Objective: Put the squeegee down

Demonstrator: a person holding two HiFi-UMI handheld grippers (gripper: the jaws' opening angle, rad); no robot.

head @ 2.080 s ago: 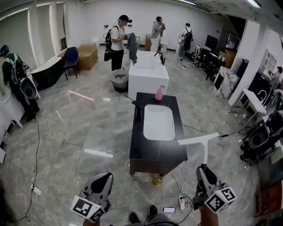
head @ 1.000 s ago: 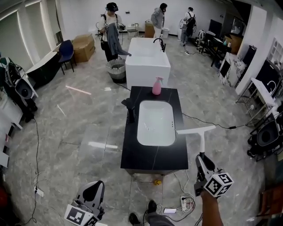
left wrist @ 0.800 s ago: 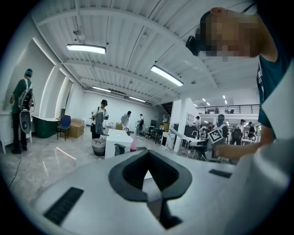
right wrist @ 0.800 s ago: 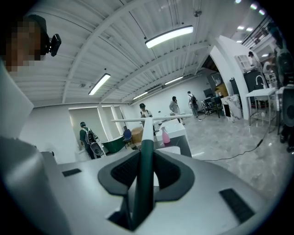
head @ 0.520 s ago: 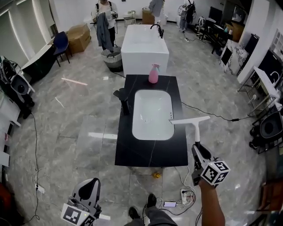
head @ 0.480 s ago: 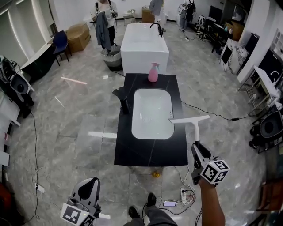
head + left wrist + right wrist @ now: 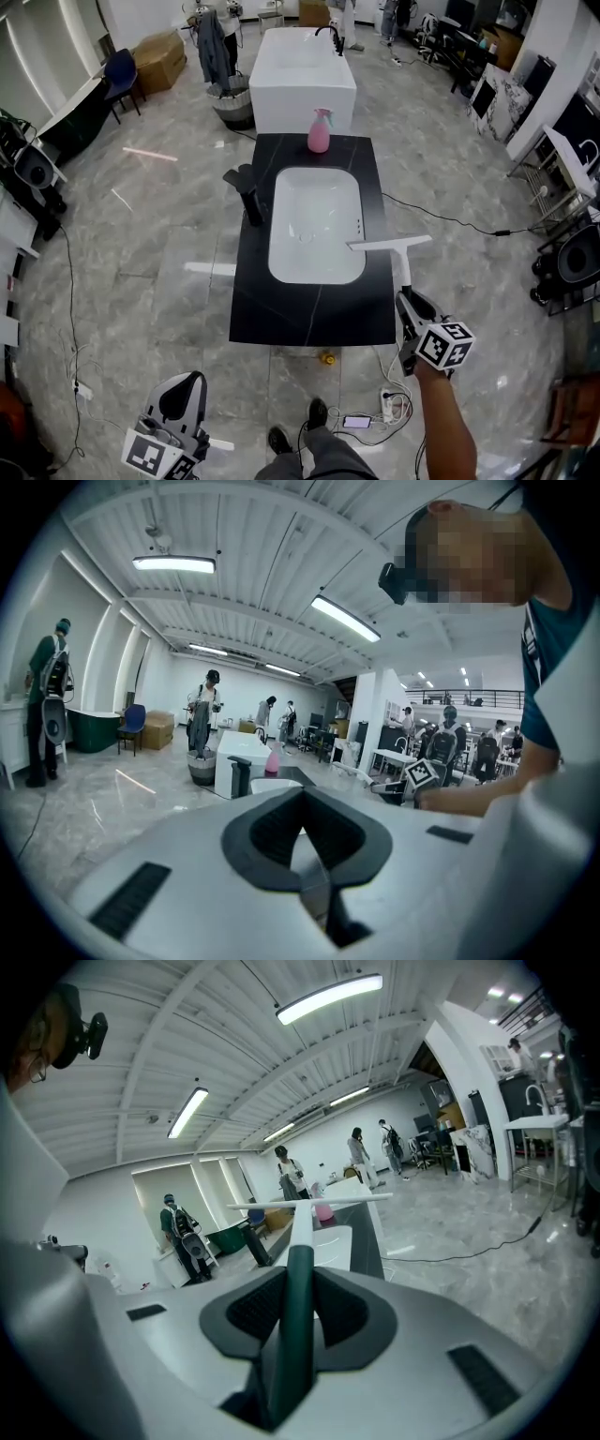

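The squeegee (image 7: pixel 391 244) has a white blade and a dark green handle (image 7: pixel 296 1288). My right gripper (image 7: pixel 406 307) is shut on that handle and holds it out over the right edge of the black counter (image 7: pixel 309 314), with the blade beside the white basin (image 7: pixel 315 225). In the right gripper view the squeegee blade (image 7: pixel 309 1205) lies crosswise ahead of the jaws. My left gripper (image 7: pixel 182 386) hangs low at the bottom left over the floor, away from the counter. Its pads meet with nothing between them (image 7: pixel 309 855).
A pink spray bottle (image 7: pixel 319 131) stands at the counter's far end, and a black faucet (image 7: pixel 247 194) on its left side. A white tub (image 7: pixel 300 70) stands behind. Cables and a power strip (image 7: pixel 389 409) lie on the floor by my feet. Several people stand far off.
My right gripper has come down and nearer the counter with the squeegee, so the blade now hangs by the basin's right rim. The left gripper has dropped lower in the head view.
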